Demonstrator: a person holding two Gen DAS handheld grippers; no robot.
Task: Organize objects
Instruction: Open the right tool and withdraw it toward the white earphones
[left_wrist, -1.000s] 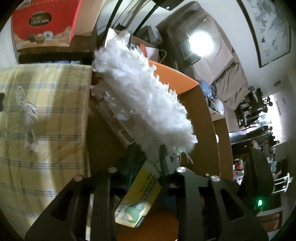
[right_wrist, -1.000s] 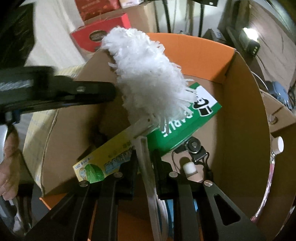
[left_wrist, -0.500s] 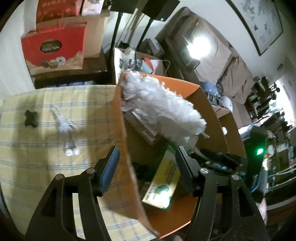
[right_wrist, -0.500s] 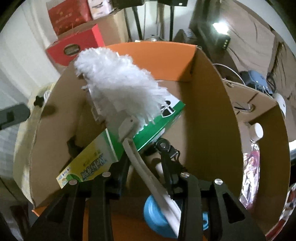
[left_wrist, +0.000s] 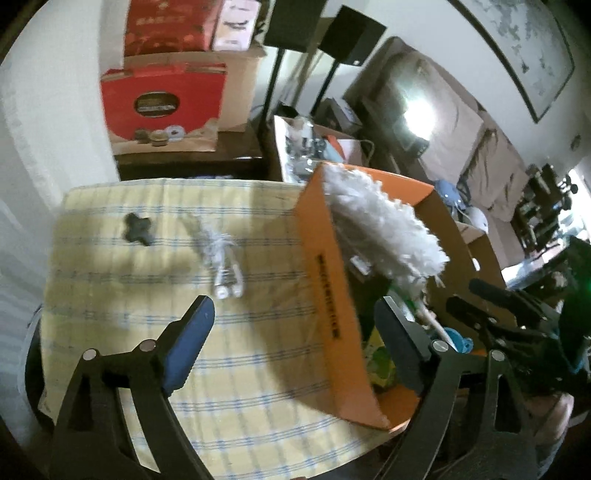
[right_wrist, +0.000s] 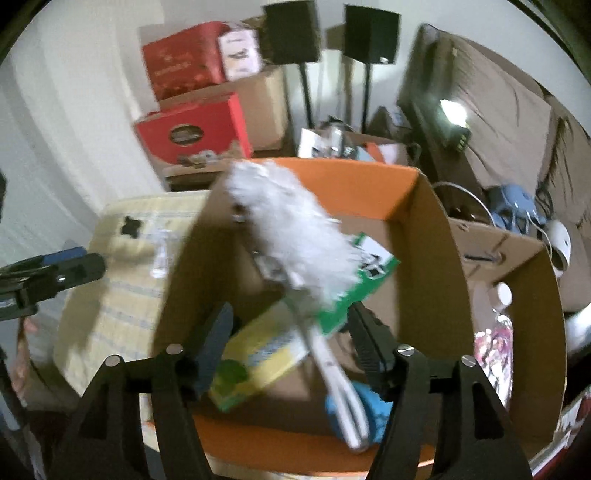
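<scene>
An orange cardboard box (left_wrist: 328, 295) (right_wrist: 424, 258) stands on a table with a yellow checked cloth (left_wrist: 147, 295). A white fluffy duster (left_wrist: 384, 225) (right_wrist: 295, 236) lies slanted inside it, its white handle (right_wrist: 336, 373) free of any grip. Under it lie a green box (right_wrist: 354, 291) and a yellow-green box (right_wrist: 258, 365). A coiled white cable (left_wrist: 221, 254) and a small black piece (left_wrist: 137, 228) lie on the cloth. My left gripper (left_wrist: 295, 328) is open above the box's left wall. My right gripper (right_wrist: 291, 339) is open just above the box's near side.
A blue round object (right_wrist: 369, 406) sits in the box's near corner. A second brown carton (right_wrist: 517, 280) with a bottle stands to the right. Red gift boxes (left_wrist: 162, 103) and speaker stands (left_wrist: 273, 85) are behind the table. A sofa (left_wrist: 461, 140) is at far right.
My right gripper has opened and let go of the duster handle, then drawn back. My left gripper, open since half a second ago, has pulled back and left over the tablecloth.
</scene>
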